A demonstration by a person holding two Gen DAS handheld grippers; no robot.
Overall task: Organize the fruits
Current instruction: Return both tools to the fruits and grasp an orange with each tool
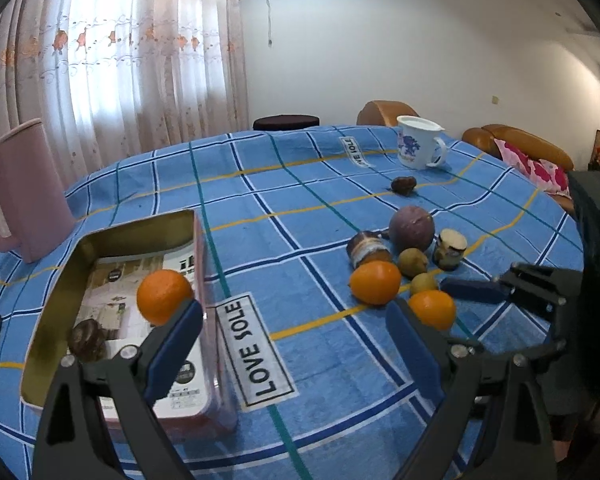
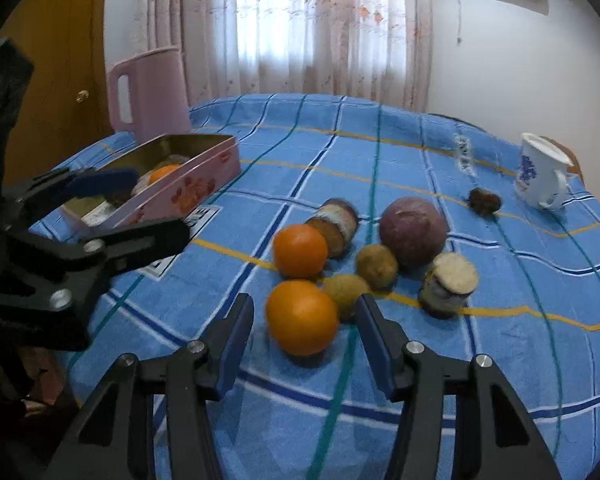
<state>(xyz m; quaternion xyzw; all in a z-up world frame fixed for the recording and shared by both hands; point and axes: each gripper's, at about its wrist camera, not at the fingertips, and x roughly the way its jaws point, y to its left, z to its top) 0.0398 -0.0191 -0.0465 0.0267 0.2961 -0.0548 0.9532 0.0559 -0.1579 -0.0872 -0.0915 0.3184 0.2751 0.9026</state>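
Note:
A pink tin box (image 1: pixel 204 280) (image 2: pixel 188 188) stands open on the blue checked tablecloth and holds an orange (image 1: pixel 164 296) (image 2: pixel 162 172) and a dark brown fruit (image 1: pixel 86 340). My left gripper (image 1: pixel 296 320) (image 2: pixel 156 204) is open and empty, just right of the box. On the cloth lie two oranges (image 2: pixel 300 250) (image 2: pixel 302 316), two kiwis (image 2: pixel 376 266) (image 2: pixel 346 294), a purple round fruit (image 2: pixel 414 236) and a dark fruit (image 2: pixel 485 200). My right gripper (image 2: pixel 304 332) (image 1: pixel 472 292) is open, its fingers either side of the nearest orange.
Two small jars (image 2: pixel 338 224) (image 2: pixel 448 284) sit among the fruit, one lying on its side. A pink jug (image 2: pixel 148 92) stands behind the box. A white mug (image 2: pixel 542 170) stands at the far right. A sofa (image 1: pixel 520 144) lies beyond the table.

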